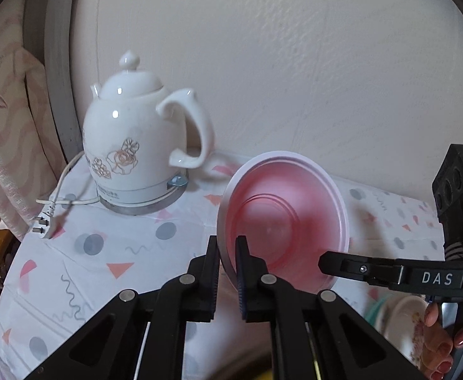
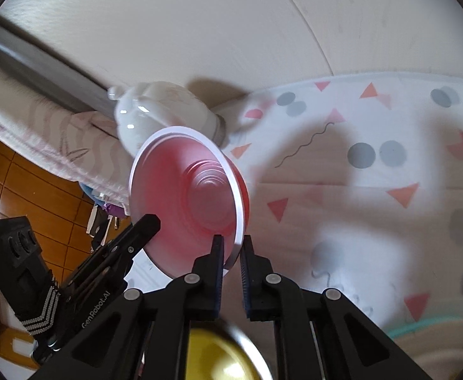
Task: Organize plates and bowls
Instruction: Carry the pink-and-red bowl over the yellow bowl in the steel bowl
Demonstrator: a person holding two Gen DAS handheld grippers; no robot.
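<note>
Pinching the pink bowl's (image 1: 282, 218) rim from opposite sides, left gripper (image 1: 227, 250) and right gripper (image 2: 231, 250), jaws nearly together.

My left claw (image 1: 227, 255) and right claw (image 2: 231, 253) both point downward, jaws nearly together, each pinching an edge of the pink plate (image 1: 282, 218) held between them.

Pink bowl (image 2: 187, 202): motion-blurred in right wrist view; lower rim hidden behind the fingers (image 2: 217, 253). White kettle (image 2: 165, 110): smeared there, lower body covered by the bowl. Yellow rounded object (image 2: 218, 354): cut off by bottom edge, kind not determinable. Floral dish (image 1: 402, 326): left wrist view, partly behind the hand (image 1: 443, 345) and the other tool, rest out of frame. Kettle base lettering too small to read.
</note>
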